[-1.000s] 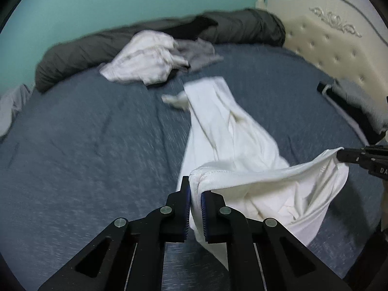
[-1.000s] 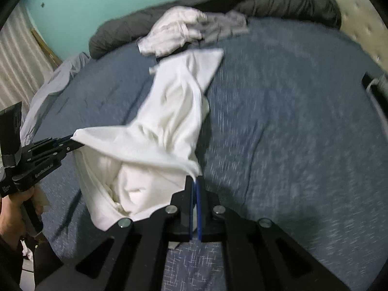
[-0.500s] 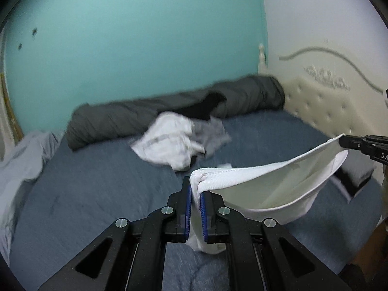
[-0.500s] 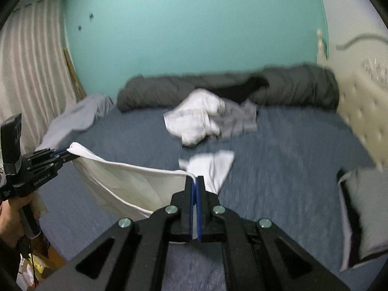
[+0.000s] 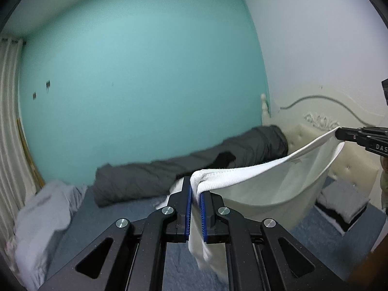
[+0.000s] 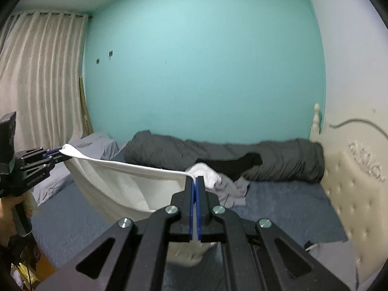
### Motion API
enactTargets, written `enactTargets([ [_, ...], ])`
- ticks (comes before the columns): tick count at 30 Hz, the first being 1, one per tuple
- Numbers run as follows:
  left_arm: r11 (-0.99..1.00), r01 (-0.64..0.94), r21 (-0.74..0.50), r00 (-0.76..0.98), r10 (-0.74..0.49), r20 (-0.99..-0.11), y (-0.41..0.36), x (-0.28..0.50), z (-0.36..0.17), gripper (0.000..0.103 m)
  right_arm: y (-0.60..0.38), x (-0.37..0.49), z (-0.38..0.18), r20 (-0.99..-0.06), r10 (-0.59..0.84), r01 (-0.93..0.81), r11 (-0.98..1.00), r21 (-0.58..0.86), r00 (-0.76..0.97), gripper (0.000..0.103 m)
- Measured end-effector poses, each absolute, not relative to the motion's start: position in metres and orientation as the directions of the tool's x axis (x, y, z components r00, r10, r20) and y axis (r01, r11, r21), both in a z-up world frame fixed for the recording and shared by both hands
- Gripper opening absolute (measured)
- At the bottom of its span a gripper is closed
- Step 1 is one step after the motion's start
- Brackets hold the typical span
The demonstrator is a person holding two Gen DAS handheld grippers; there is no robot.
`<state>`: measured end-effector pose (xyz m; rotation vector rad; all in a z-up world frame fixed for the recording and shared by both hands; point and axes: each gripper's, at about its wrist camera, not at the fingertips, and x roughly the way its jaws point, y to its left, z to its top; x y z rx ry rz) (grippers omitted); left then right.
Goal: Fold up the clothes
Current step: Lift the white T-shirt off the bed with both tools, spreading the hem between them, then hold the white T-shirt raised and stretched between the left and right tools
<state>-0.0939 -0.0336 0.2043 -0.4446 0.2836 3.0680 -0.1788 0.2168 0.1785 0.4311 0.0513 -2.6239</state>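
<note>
A white garment [image 5: 274,181] hangs in the air above the blue bed, stretched by its ribbed hem between both grippers. My left gripper [image 5: 196,189] is shut on one end of the hem, and from the right wrist view it shows at the far left [image 6: 57,154]. My right gripper [image 6: 195,181] is shut on the other end, and it reaches in at the right edge of the left wrist view [image 5: 339,134]. The white garment [image 6: 126,181] sags in a pouch between them. Its lower part is hidden behind the gripper bodies.
A rolled dark grey duvet [image 6: 242,160] lies along the teal wall. A pile of white and grey clothes [image 6: 218,181] sits in front of it. A folded grey stack [image 5: 344,203] rests by the cream tufted headboard [image 6: 351,194]. A light grey sheet [image 5: 41,215] is bunched at left.
Both grippers rose and tilted up, lifting the white garment off the bed. It lay partly spread on the mattress a second ago and now hangs free between them.
</note>
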Motion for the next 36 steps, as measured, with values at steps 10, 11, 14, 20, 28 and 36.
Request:
enactTargets([
  [10,-0.984,-0.102,0.145,-0.972,0.067,-0.226,-0.033,-0.054,0.273,0.007,0.230,-0.143,0.249,-0.222,-0.464,0.475,-0.880,0.006,-0.857,0.001],
  [11,-0.985,-0.111,0.136,-0.970,0.077,-0.232,-0.035,-0.052,0.271,0.007,0.232,-0.138,0.252,-0.217,-0.468,0.479,-0.878,0.002,-0.856,0.001],
  [14,-0.983,-0.117,0.140,-0.963,0.078,-0.258,-0.034,-0.055,0.258,0.007,0.235,-0.131,0.253,-0.219,-0.474,0.487,-0.873,-0.008,-0.853,0.001],
  [20,-0.984,-0.120,0.130,-0.946,0.073,-0.315,-0.041,-0.071,0.226,0.007,0.232,-0.138,0.227,-0.271,-0.460,0.483,-0.875,-0.022,-0.845,0.001],
  [28,-0.985,-0.115,0.127,-0.928,0.061,-0.368,-0.039,-0.089,0.194,0.007,0.226,-0.158,0.191,-0.342,-0.441,0.472,-0.882,-0.008,-0.830,0.001],
  [36,-0.987,-0.106,0.119,-0.923,0.053,-0.382,-0.035,-0.106,0.189,0.007,0.223,-0.172,0.182,-0.360,-0.436,0.464,-0.886,0.007,-0.825,0.001],
])
